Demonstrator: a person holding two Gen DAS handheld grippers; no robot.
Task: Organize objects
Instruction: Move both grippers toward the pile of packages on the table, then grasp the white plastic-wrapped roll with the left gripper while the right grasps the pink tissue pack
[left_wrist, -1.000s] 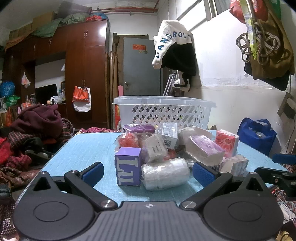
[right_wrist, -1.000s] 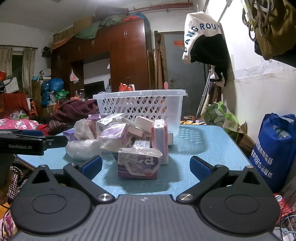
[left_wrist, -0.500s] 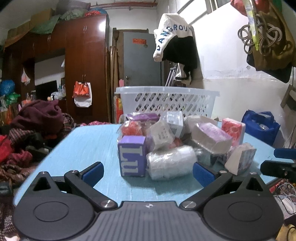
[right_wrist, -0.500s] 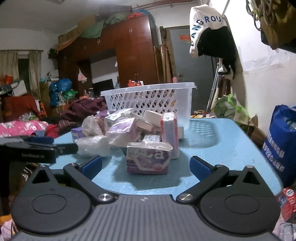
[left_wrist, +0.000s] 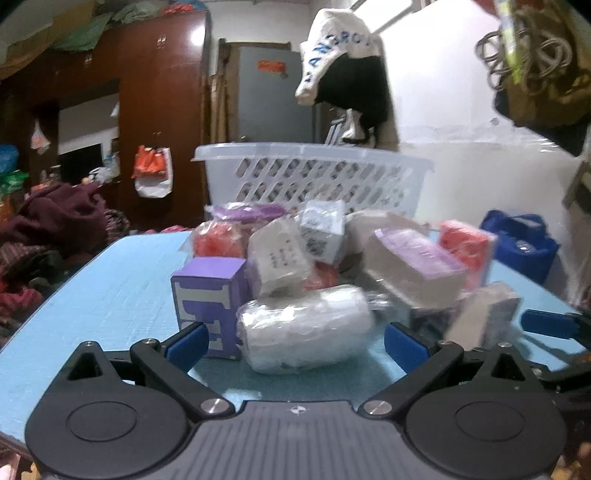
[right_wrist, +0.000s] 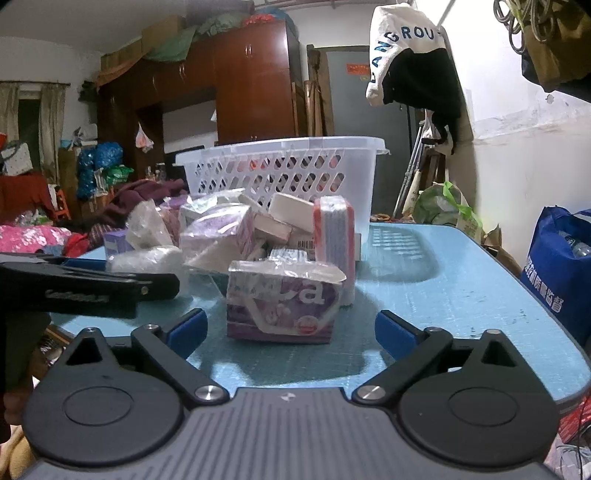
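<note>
A pile of wrapped packs and boxes lies on the blue table (left_wrist: 110, 288) in front of a white slotted basket (left_wrist: 314, 173). My left gripper (left_wrist: 295, 345) is low over the table, and its jaws are closing. A white wrapped roll (left_wrist: 306, 328) sits between the blue fingertips without touching them. A purple box (left_wrist: 208, 295) stands just left of the roll. My right gripper (right_wrist: 291, 328) is closing too, with a purple tissue pack (right_wrist: 284, 299) between its fingers but clear of the pads. The basket (right_wrist: 280, 166) stands behind the pile.
A blue bag (right_wrist: 554, 266) stands off the table's right edge. Heaped clothes (left_wrist: 59, 221) lie to the left. A jacket (right_wrist: 413, 62) hangs on the right wall above the basket. The left gripper's black arm (right_wrist: 92, 286) crosses the left of the right wrist view.
Both grippers have come forward and down toward the pile. The roll and the purple tissue pack now sit between the fingertips, which stand slightly closer together.
</note>
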